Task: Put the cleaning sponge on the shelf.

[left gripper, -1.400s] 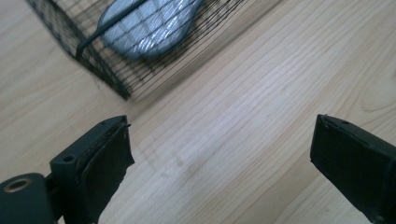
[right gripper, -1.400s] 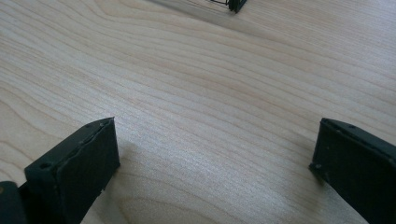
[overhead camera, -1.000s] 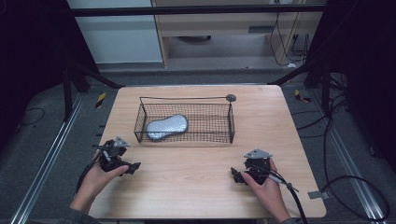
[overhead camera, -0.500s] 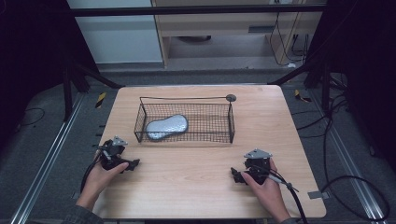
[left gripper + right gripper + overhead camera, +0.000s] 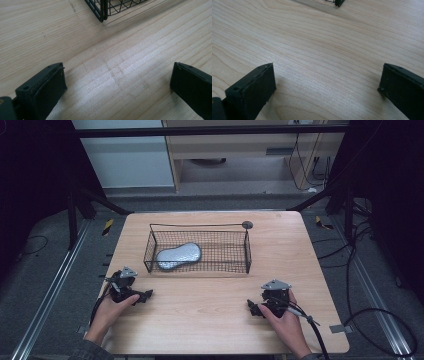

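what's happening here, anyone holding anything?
Nothing is held. A person has a gripper in each hand, low at the near edge of the table: left gripper and right gripper, both open with bare wood between the jaws. A wire basket sits mid-table with a grey, peanut-shaped object inside, toward its left end. Neither gripper touches the basket.
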Available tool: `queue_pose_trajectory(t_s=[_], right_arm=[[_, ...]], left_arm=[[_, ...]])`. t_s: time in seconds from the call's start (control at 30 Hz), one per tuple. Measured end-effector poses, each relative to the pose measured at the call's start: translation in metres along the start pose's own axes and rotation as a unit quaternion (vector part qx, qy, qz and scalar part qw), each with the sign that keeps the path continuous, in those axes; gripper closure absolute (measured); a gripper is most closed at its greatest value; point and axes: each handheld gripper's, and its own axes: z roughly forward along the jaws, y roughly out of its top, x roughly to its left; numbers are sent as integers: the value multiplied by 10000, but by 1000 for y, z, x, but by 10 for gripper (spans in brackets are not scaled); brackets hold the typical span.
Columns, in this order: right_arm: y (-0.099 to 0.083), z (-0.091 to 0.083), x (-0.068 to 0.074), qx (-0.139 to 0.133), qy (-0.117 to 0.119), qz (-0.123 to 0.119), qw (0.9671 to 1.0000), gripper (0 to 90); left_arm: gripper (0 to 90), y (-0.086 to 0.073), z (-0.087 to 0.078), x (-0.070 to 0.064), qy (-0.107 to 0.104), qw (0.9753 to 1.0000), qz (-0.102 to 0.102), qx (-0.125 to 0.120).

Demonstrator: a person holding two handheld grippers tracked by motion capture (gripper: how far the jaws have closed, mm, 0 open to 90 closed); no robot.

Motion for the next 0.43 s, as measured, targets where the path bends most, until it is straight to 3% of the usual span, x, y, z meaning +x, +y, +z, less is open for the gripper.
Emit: queue_pose_trajectory(t_s=[0.1,0.43], right_arm=[[0,0,0,6,11,13,10000,4],[1,1,0,6,13,15,10000,4]], left_arm=[[0,-3,3,0,-7,9997,26,-262],[0,-3,3,0,-15,9996,25,-266]])
